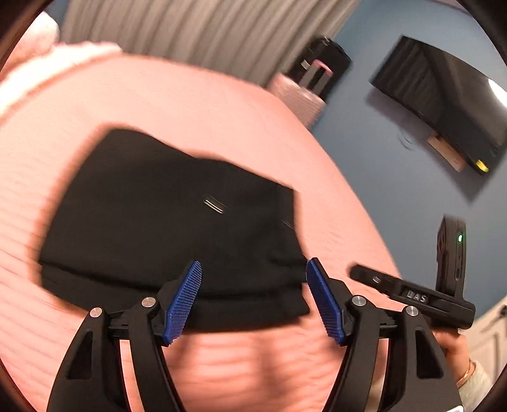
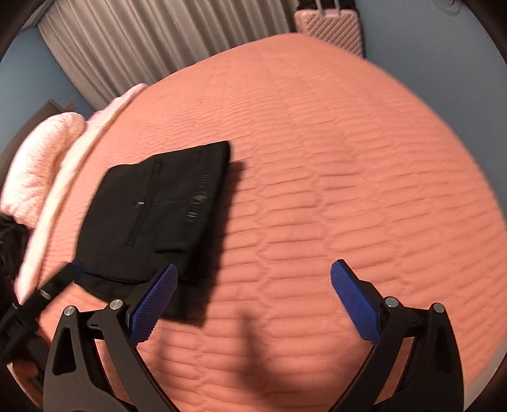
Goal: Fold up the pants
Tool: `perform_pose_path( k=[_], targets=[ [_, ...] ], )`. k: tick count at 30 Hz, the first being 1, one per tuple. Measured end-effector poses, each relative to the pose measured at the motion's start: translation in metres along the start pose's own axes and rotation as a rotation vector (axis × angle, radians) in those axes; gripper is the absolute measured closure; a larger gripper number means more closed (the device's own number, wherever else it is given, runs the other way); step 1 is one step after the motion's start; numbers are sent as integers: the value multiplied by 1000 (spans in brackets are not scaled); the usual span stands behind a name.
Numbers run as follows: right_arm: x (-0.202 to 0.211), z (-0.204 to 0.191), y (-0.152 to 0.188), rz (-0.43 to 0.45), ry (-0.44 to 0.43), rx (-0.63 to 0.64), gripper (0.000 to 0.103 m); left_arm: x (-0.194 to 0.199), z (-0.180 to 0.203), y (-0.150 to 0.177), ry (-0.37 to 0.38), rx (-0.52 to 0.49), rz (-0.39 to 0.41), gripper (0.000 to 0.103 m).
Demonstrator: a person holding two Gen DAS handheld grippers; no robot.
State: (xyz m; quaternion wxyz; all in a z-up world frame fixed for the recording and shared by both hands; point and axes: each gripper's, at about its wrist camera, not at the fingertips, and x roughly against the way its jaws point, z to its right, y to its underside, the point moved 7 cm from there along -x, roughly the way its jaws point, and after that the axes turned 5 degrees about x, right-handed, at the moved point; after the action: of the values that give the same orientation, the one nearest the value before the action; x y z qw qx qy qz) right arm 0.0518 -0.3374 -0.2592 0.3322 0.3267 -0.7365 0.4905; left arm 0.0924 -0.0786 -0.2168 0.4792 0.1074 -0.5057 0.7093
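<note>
Black pants (image 1: pixel 158 222) lie folded into a flat rectangle on the pink quilted bedspread (image 1: pixel 221 104). My left gripper (image 1: pixel 253 266) hovers over the near edge of the pants, open, with nothing between its blue pads (image 1: pixel 183 301). In the right wrist view the folded pants (image 2: pixel 158 206) sit left of centre on the bedspread (image 2: pixel 348 158). My right gripper (image 2: pixel 255 267) stands open above bare bedspread just right of the pants; its left pad (image 2: pixel 152 304) overlaps their near corner in the picture. Nothing is held.
The right gripper's body (image 1: pixel 412 294) and a hand with a bracelet (image 1: pixel 459 351) show at lower right. A fluffy white blanket (image 2: pixel 41 164) edges the bed. Beyond are grey curtains (image 2: pixel 142 47), a pink suitcase (image 2: pixel 329 28) and a wall-mounted TV (image 1: pixel 443 104).
</note>
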Motion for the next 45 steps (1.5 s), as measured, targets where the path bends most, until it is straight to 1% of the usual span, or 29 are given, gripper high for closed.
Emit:
perform_pose_path(
  k=[2,4,7,9,12,14,15,16,17,20,21,25,27,28,29,30,31,32,33,34,36,37,38,40,41,42,43,44,45],
  targets=[
    [-19,-9,-5,-31,-43,4,7,11,-40,-27,-101,28,22,24],
    [-37,-19,-10,-62,-96,10,7,12,-80,-47,-159,95,23,24],
    [-65,-43,-12,-99,-211,17,7,-1,-146,-55,-231,194,-53,24],
    [-83,-54,-11,-112,-256,15,7,-14,-174,-48,-231,259,-93,24],
    [-93,-64,-14,-88,-233,44,7,-22,-204,-31,-150,356,-131,24],
    [-98,-70,-17,-118,-223,56,46,-26,-195,-33,-126,334,-111,26],
    [-98,-70,-20,-124,-230,49,54,-29,-189,-26,-132,316,-131,27],
    [-95,-71,-24,-130,-240,44,66,-31,-181,-25,-159,283,-138,33],
    [-92,-71,-25,-130,-233,51,72,-32,-173,-21,-152,270,-153,49],
    [-73,-69,-28,-138,-215,85,78,-22,-149,-13,-159,220,-165,73],
    [-65,-67,-27,-145,-222,84,78,-15,-140,-9,-148,213,-173,77],
    [-42,-50,-6,-193,-206,105,77,2,-113,22,-111,252,-223,78],
    [-50,-35,11,-221,-172,132,61,4,-111,41,-170,239,-231,68],
    [-47,-21,13,-214,-149,94,45,8,-111,42,-193,248,-198,68],
    [-37,-12,10,-183,-140,41,45,15,-110,39,-209,262,-181,68],
    [-25,-5,3,-139,-95,13,44,24,-108,32,-234,267,-156,69],
    [-8,1,-7,-71,-30,10,43,42,-102,16,-273,236,-94,73],
    [12,-5,-20,7,6,52,47,55,-95,2,-297,187,-39,74],
    [20,-18,-30,34,-6,98,52,65,-85,-15,-315,128,7,71],
    [21,-42,-41,34,-30,166,63,64,-69,-35,-305,71,21,65],
    [6,-84,-50,6,-88,269,74,45,-50,-53,-236,20,-2,42],
    [-8,-105,-52,-14,-116,311,81,25,-41,-59,-212,-5,-33,42],
    [-29,-126,-53,-48,-142,350,86,-6,-37,-60,-218,-23,-80,42],
    [-79,-147,-48,-136,-141,410,88,-59,-49,-52,-244,12,-205,42],
    [-96,-147,-47,-166,-121,424,89,-89,-64,-46,-273,51,-267,47],
    [-116,-136,-47,-193,-79,437,94,-101,-75,-46,-284,82,-269,49],
    [-123,-126,-53,-193,-95,403,103,-101,-80,-50,-275,102,-243,50],
    [-119,-107,-67,-167,-119,280,103,-94,-83,-61,-295,108,-209,59],
    [-111,-99,-76,-134,-96,234,103,-86,-90,-74,-348,85,-170,65]
  ],
)
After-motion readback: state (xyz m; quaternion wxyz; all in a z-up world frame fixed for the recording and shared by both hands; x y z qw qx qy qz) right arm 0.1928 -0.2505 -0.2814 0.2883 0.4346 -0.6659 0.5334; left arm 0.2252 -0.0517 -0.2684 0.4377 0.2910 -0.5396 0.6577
